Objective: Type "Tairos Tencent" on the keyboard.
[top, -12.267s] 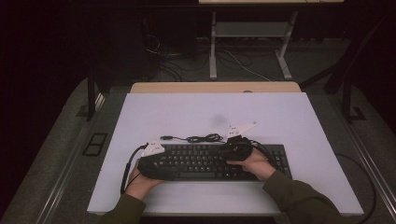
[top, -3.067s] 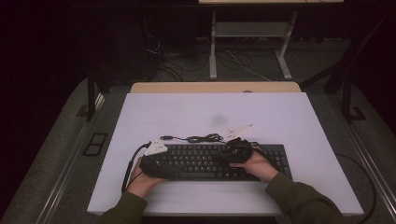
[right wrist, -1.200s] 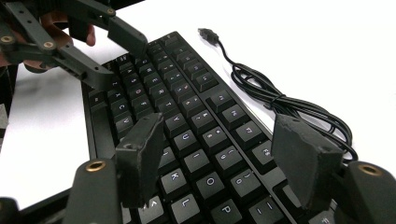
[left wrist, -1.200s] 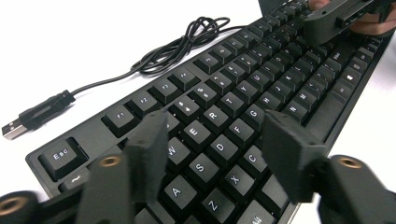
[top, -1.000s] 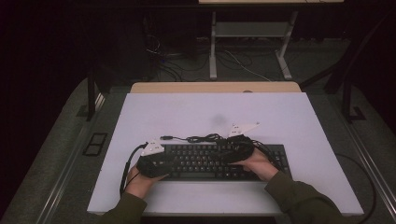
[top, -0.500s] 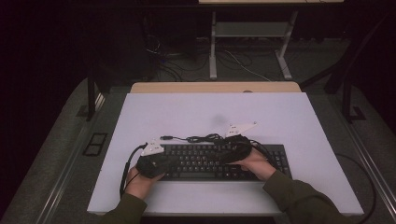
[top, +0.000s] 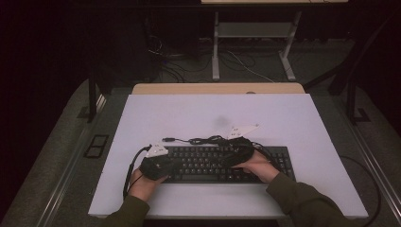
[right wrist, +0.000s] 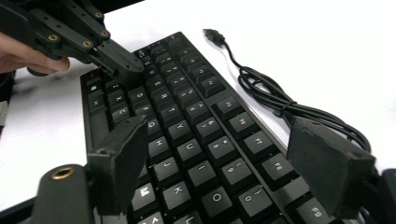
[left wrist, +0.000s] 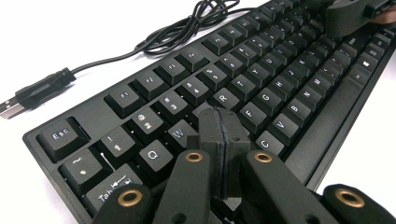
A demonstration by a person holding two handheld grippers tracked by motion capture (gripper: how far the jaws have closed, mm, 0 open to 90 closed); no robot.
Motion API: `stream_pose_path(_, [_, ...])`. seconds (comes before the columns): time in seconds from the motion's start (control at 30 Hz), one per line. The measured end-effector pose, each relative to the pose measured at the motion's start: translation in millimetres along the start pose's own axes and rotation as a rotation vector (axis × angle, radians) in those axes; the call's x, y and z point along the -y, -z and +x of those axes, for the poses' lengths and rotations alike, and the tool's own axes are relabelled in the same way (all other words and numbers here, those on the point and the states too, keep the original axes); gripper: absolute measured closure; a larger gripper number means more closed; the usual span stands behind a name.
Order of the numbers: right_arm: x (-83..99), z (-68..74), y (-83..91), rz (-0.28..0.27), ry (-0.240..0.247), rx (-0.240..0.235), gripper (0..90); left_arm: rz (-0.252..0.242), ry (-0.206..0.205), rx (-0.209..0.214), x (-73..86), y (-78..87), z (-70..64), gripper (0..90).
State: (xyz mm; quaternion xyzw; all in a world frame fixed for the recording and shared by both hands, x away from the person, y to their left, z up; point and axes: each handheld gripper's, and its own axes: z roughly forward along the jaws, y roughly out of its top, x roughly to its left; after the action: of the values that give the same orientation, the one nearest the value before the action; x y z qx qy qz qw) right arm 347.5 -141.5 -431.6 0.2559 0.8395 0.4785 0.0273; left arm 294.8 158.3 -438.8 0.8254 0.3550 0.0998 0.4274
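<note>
Keyboard [left wrist: 261, 79]: left tongs [left wrist: 219, 135] pressed together over keys; right tongs [right wrist: 224, 158] spread wide.

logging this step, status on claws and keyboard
Left claw shut, tip down on keys near W and E. Right claw open over keyboard. USB cable coiled behind, clear.

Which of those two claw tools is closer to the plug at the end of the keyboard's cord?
The left gripper. Shut over the keyboard's left-end keys, it sits nearer the plug. The right gripper, open, hovers over the keys farther right.
</note>
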Motion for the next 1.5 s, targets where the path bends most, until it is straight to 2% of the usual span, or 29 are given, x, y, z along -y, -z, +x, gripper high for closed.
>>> stream_pose_path(0.2, [0.5, 0.1, -0.6, -0.003, 0.006, 0.013, 19.2, 0.017, -0.009, 0.0, 1.1, -1.8, 0.1, 88.7])
stream_pose_path(0.23, [0.6, 0.0, -0.8, -0.003, 0.007, 0.014, 19.2, 0.011, 0.001, 0.006, 1.4, -2.2, -0.2, 88.7])
stream_pose_path(0.27, [0.6, 0.2, -0.9, -0.003, 0.008, 0.014, 19.2, 0.017, -0.01, 0.004, 1.1, -1.9, -0.1, 88.8])
stream_pose_path(0.53, [0.8, 0.4, -1.1, -0.007, 0.01, 0.019, 18.8, 0.016, -0.014, 0.004, 0.4, -1.2, -0.1, 88.8])
stream_pose_path(1.03, [2.3, 0.6, 0.2, 0.001, 0.013, 0.047, 18.5, -0.017, -0.013, 0.019, -2.4, 4.6, -1.1, 88.7])
stream_pose_path(1.5, [4.8, 0.6, 4.3, 0.028, 0.01, 0.1, 18.2, -0.013, -0.04, 0.073, -4.8, 2.0, -8.3, 88.7])
